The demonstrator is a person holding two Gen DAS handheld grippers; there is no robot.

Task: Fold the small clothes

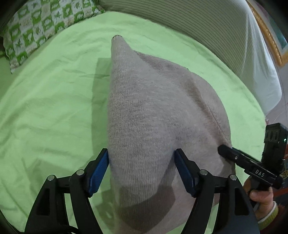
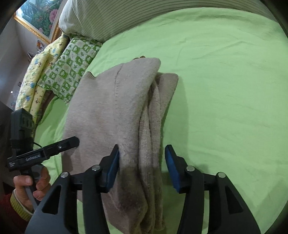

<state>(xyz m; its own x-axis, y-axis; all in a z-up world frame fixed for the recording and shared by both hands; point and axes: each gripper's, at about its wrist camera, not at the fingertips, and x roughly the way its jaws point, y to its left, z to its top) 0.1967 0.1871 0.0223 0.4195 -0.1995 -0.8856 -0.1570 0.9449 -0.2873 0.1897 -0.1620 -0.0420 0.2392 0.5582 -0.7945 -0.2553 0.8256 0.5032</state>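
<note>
While both jaw pairs stand wide apart, the beige knit sweater [image 1: 153, 111] runs between left gripper [image 1: 142, 158] and right gripper [image 2: 142, 154] fingers, folded in layers mid green bedsheet [image 2: 225, 90].

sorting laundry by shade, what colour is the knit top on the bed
Beige-grey knit top, plain; clearest in the right wrist view.

One beige knitted garment [image 2: 111, 111] is lying folded on one light green bedsheet [image 2: 225, 81]. Two black two-finger grippers with blue pads are showing: the left [image 1: 141, 167] and the right [image 2: 142, 162]. One green-and-white patterned pillow [image 2: 72, 72], one yellow printed quilt [image 2: 36, 75], one striped bolster [image 1: 207, 27], one gold-framed picture [image 2: 39, 16].
</note>
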